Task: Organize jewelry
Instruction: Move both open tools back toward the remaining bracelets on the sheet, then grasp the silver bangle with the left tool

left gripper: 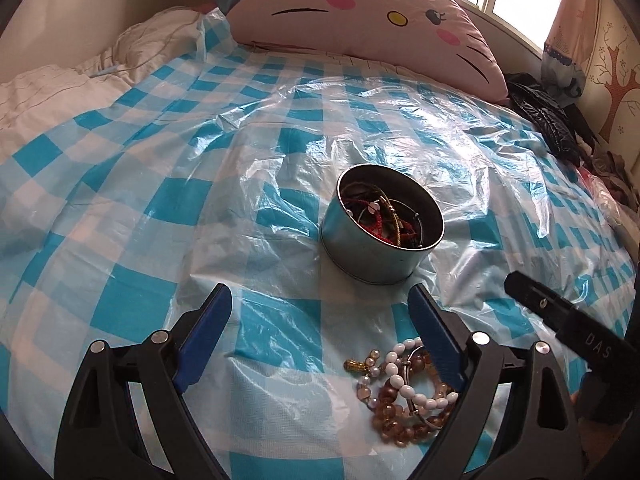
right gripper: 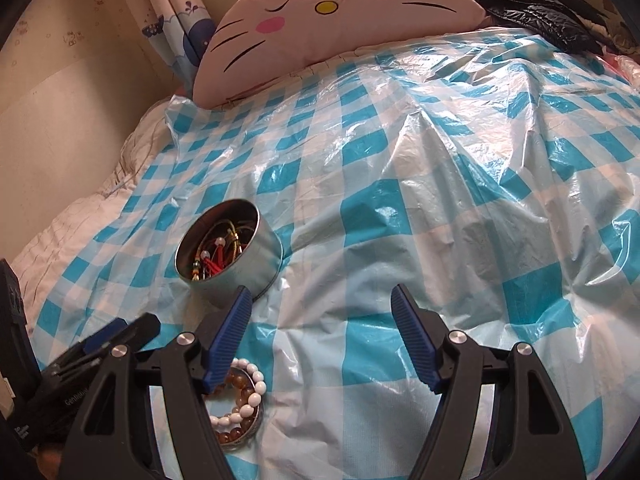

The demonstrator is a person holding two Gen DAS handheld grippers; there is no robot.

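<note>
A round metal tin [left gripper: 382,224] [right gripper: 230,250] sits on the blue-checked plastic sheet, holding red and gold cords and small beads. A pile of bead bracelets [left gripper: 404,394] [right gripper: 242,404], white and amber, lies on the sheet nearer than the tin. My left gripper [left gripper: 320,300] stands open with nothing between its blue pads; the pile lies by its right finger [left gripper: 436,340]. My right gripper [right gripper: 320,300] is also open and empty; the bracelets lie under its left finger [right gripper: 226,340]. In the right wrist view the left gripper's tips [right gripper: 120,334] show at lower left.
A pink cat-face cushion [left gripper: 360,20] [right gripper: 332,16] lies at the head of the bed. A black glossy garment [left gripper: 548,120] [right gripper: 540,16] is heaped at the bed's far side. A white quilt [left gripper: 60,92] borders the plastic sheet [left gripper: 160,200]. Part of the right gripper [left gripper: 568,316] reaches in.
</note>
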